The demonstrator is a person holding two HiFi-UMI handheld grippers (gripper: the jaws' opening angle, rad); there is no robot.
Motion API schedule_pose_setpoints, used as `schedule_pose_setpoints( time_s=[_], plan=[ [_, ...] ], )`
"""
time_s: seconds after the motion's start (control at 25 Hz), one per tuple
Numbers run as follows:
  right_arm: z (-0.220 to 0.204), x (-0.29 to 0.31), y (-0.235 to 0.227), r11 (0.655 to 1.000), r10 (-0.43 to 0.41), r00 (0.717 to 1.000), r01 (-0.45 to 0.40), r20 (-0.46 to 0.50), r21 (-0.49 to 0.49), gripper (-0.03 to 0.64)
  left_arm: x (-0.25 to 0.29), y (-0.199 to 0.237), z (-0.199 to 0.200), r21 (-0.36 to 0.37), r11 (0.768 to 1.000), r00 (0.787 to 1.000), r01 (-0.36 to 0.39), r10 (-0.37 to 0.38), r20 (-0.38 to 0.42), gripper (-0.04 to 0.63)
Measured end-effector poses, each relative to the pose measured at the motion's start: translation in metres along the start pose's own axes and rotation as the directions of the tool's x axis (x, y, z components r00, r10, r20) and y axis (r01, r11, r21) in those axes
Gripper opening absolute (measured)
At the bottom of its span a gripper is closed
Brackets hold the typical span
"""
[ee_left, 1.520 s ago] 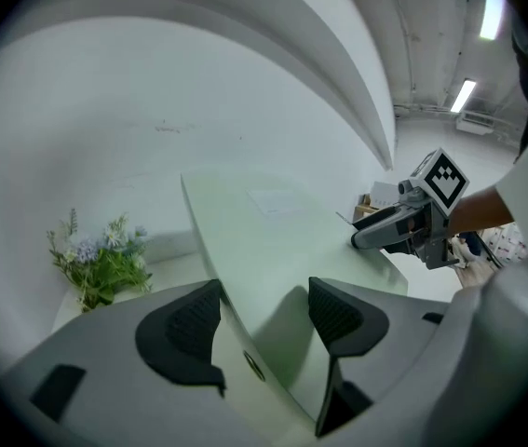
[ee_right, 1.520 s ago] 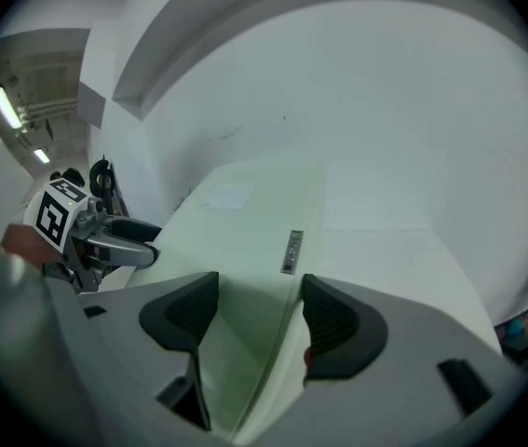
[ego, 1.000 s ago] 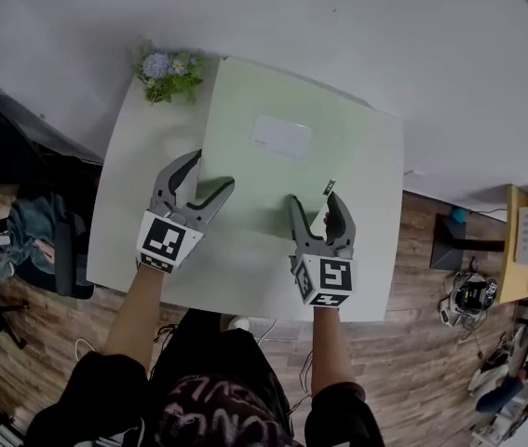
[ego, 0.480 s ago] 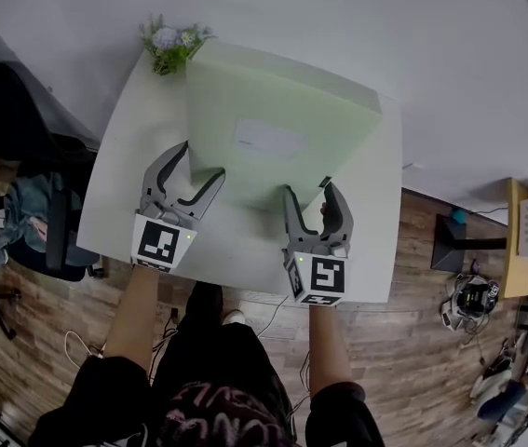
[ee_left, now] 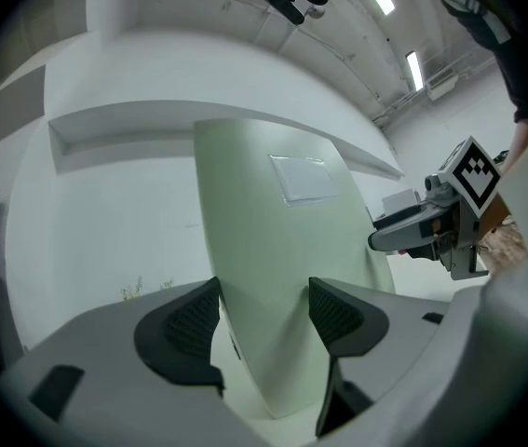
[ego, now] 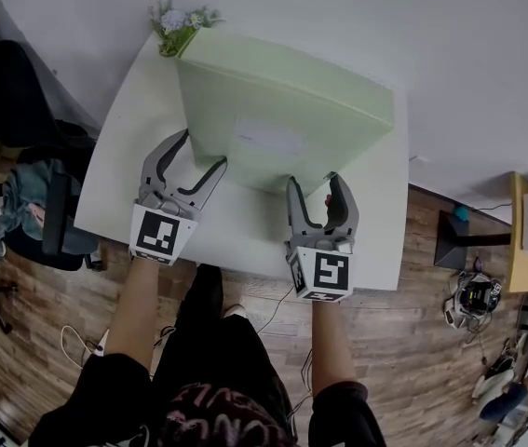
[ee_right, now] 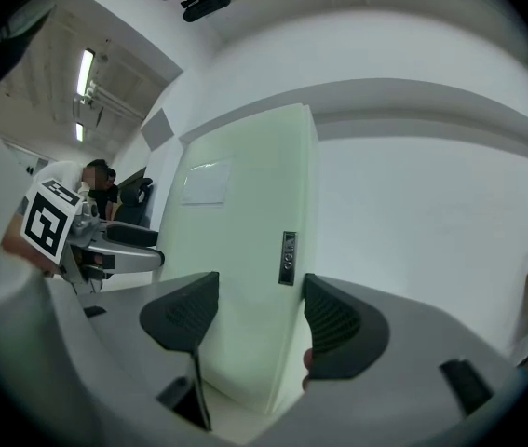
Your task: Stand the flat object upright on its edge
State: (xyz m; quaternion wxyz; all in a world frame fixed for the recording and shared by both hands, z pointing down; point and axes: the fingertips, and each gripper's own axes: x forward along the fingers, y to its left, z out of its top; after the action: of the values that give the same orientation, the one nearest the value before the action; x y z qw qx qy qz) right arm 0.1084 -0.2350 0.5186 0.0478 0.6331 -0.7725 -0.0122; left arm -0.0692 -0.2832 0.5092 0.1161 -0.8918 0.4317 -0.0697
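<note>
A large, thick pale-green board with a white label leans steeply over the white table, far edge raised, near edge low at my grippers. My left gripper is shut on its near-left corner, one pad on each face. My right gripper is shut on the near-right corner the same way. In the left gripper view the board rises from between the jaws of the left gripper. In the right gripper view the board does the same at the right gripper; a small black tag sits on its side edge.
A small bunch of flowers stands at the table's far-left corner, just behind the board. A dark office chair is left of the table. A wooden shelf and cables lie on the floor to the right. A white wall lies beyond the table.
The board has gone from lying flat to steeply tilted, its far edge swinging up toward me. Both grippers stayed on the near corners and drew slightly nearer.
</note>
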Motion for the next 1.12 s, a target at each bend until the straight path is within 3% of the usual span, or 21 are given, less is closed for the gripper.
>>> schedule_pose_setpoints(
  time_s=[0.72, 1.12],
  plan=[
    [0.001, -0.002, 0.008, 1.0, -0.001, 1.0, 0.001, -0.002, -0.024, 0.291, -0.008, -0.002, -0.005, 0.013, 1.0, 1.0, 0.01, -0.01, -0.017, 0.305],
    [-0.002, -0.011, 0.007, 1.0, -0.008, 1.0, 0.008, -0.003, -0.009, 0.293, -0.015, -0.008, -0.013, -0.03, 0.999, 0.999, 0.029, -0.03, -0.044, 0.309]
  ],
)
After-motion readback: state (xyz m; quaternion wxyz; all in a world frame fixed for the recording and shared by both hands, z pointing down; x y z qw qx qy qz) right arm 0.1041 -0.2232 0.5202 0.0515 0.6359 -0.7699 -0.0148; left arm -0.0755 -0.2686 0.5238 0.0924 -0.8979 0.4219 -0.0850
